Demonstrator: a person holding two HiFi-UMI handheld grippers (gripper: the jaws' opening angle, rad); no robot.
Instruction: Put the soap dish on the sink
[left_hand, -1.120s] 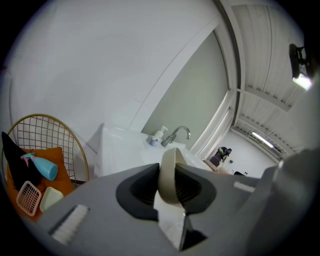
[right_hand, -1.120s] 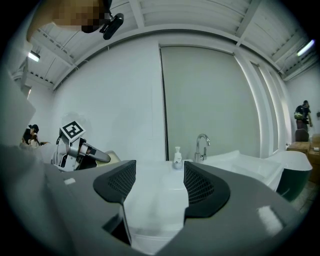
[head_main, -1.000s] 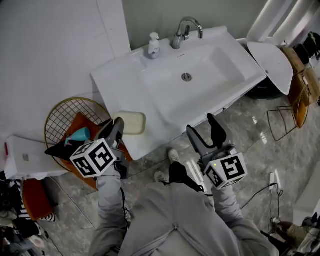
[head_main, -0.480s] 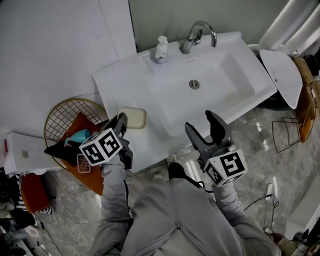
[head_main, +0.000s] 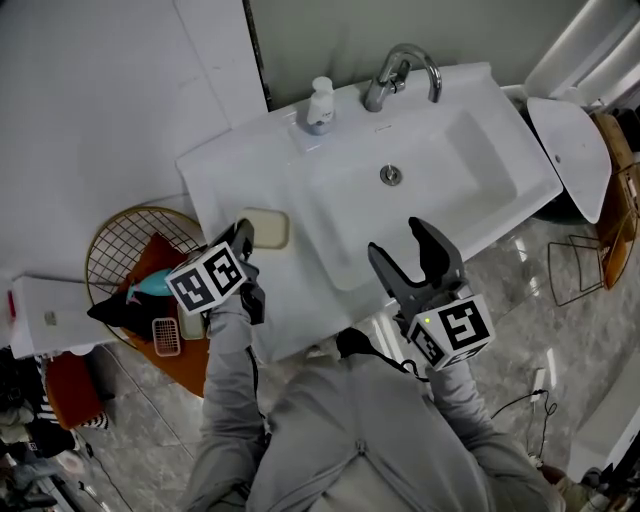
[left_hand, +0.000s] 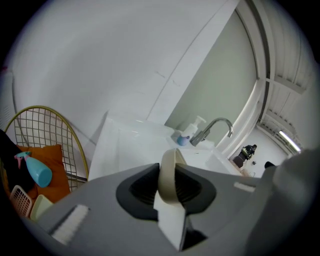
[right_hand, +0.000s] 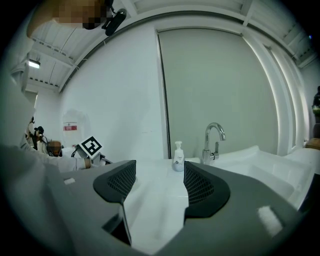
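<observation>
White sink, 1 soap dispenser just beside the faucet on its back rim

Right gripper jaws stand apart, nothing betw. them; beyond, white sink w/ soap bottle beside tap.

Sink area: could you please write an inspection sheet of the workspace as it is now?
Surface: white sink; on its rim a soap dispenser stands beside the faucet.
Job's things: cream soap dish over the sink's left counter; whether it rests there cannot be told.
Clutter: wire basket left of the sink, holding a teal spray bottle.
Claws: left claw shut on the soap dish's rim; right claw open, nothing between its jaws.
Cables: thin cable on the floor at right.
Surroundings: marble floor, white wall.
</observation>
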